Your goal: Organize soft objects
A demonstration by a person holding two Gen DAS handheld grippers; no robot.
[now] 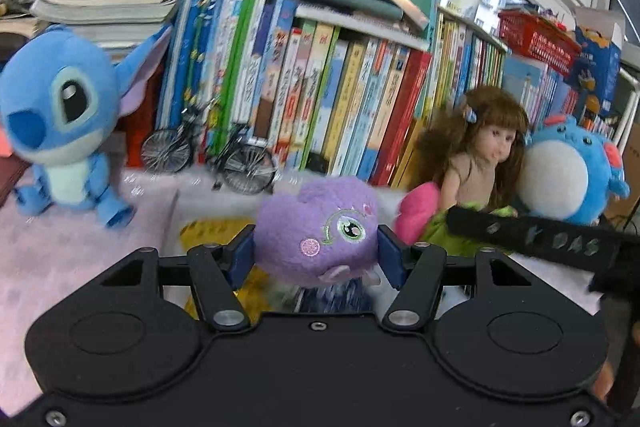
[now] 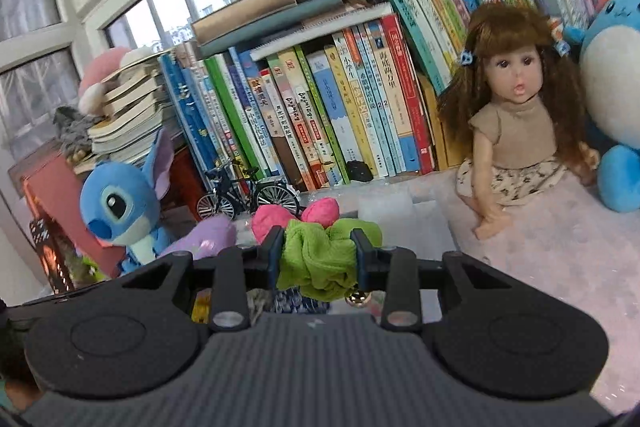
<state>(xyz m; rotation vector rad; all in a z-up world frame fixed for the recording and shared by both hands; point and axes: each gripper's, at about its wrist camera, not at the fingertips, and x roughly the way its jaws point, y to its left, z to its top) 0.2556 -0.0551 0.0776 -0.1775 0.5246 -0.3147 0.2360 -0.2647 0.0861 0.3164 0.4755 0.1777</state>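
My left gripper [image 1: 316, 251] is shut on a purple plush toy [image 1: 320, 227] with a green eye, held above the table. My right gripper [image 2: 318, 251] is shut on a green and pink soft toy [image 2: 320, 255]; its pink part [image 2: 296, 213] sticks out past the fingers. That toy also shows in the left wrist view [image 1: 420, 211], beside the right gripper's black finger [image 1: 532, 235]. The purple plush shows at the left of the right wrist view [image 2: 208, 235].
A blue Stitch plush [image 1: 60, 115] stands at the left on the pink mat [image 1: 80, 247]. A brown-haired doll [image 2: 516, 99] and a round blue plush [image 2: 612, 67] sit at the right. A row of books [image 1: 320, 87] and a small model bicycle [image 2: 248, 195] stand behind.
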